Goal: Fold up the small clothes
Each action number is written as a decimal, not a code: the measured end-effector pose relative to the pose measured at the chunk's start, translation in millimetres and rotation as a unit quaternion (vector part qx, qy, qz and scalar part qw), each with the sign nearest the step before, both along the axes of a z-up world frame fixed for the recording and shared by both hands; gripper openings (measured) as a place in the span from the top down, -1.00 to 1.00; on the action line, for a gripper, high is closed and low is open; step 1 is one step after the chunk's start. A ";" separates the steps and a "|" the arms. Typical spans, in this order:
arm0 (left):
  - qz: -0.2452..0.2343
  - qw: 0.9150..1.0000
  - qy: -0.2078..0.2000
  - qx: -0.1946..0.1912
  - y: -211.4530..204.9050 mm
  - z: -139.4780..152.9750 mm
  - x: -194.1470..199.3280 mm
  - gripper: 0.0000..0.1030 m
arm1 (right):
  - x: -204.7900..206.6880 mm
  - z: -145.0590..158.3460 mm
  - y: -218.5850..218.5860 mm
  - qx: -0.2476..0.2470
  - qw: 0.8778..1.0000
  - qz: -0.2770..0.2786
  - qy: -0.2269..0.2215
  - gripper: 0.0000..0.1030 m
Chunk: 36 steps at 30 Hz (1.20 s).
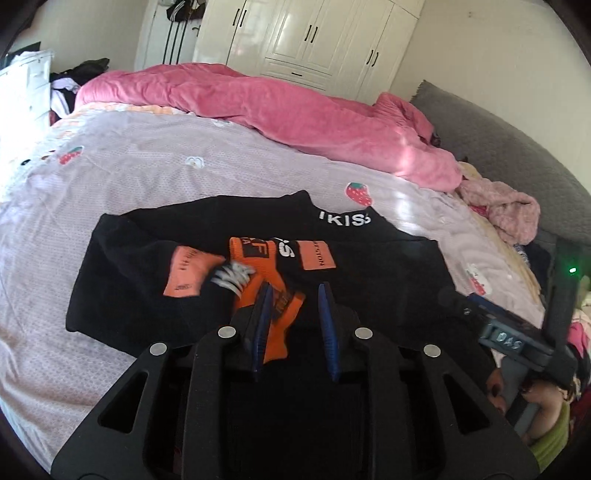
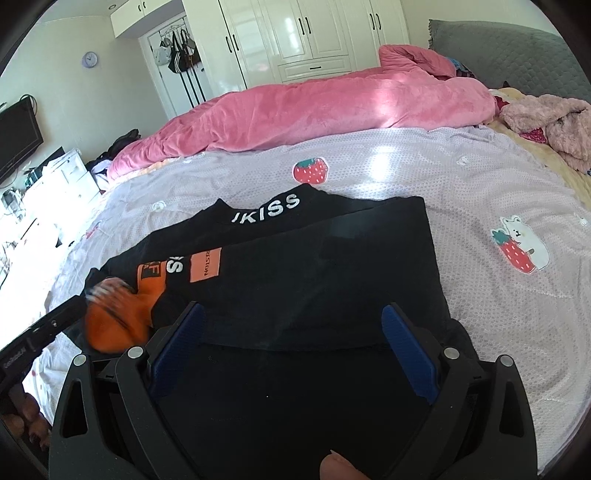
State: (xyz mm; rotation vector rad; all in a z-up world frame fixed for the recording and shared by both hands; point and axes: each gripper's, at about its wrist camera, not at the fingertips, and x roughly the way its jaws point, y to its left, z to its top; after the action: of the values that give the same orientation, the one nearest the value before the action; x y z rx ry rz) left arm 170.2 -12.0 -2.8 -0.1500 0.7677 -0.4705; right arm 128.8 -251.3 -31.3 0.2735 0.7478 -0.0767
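Observation:
A black small garment point(image 1: 369, 266) with white "KISS" lettering and orange patches lies partly folded on the lilac bed sheet point(image 1: 184, 177); it also shows in the right wrist view point(image 2: 314, 273). An orange sleeve part point(image 1: 258, 273) with black-and-white stripes is blurred. My left gripper point(image 1: 295, 295) hovers just above the garment, jaws a little apart, the orange cloth by its left finger point(image 1: 263, 321). My right gripper point(image 2: 291, 317) is wide open and empty over the garment's near edge. The left gripper's body point(image 2: 48, 325) shows beside the orange cloth point(image 2: 118, 317).
A pink duvet point(image 1: 295, 122) lies along the far side of the bed. A pink fluffy garment point(image 2: 554, 122) sits near the grey headboard point(image 2: 517, 48). White wardrobes point(image 2: 314, 33) stand behind. A white dresser point(image 2: 55, 184) and TV are at the left.

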 end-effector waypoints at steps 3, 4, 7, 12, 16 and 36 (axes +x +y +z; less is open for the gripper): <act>0.010 1.000 -0.008 -0.006 11.7 5.4 0.9 0.65 | 2.5 -3.7 10.0 -0.001 1.000 0.013 0.007 -0.86; 0.023 1.000 -0.015 0.001 19.0 6.5 2.3 0.62 | 3.0 -4.4 13.5 0.000 1.000 0.019 0.010 -0.86; 0.071 0.997 -0.022 0.026 39.2 5.3 8.6 0.61 | 5.8 -7.1 31.9 0.020 0.998 0.048 0.018 -0.86; 0.134 0.988 -0.031 0.066 68.7 -1.7 21.4 0.52 | 12.4 -11.7 79.5 0.040 0.992 0.115 0.033 -0.86; 0.156 0.984 -0.036 0.076 86.0 -3.0 27.0 0.39 | 19.2 -3.5 107.4 0.041 0.989 0.139 0.026 -0.85; 0.181 0.982 -0.036 0.046 117.3 -10.2 38.4 0.22 | 71.2 -28.6 144.2 0.070 0.984 0.155 0.059 0.25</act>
State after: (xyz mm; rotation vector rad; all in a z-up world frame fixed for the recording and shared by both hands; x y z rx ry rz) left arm 208.6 105.4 -13.0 -0.1811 0.6716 -0.0952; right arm 200.0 -107.1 -59.9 0.2840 0.9074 0.2583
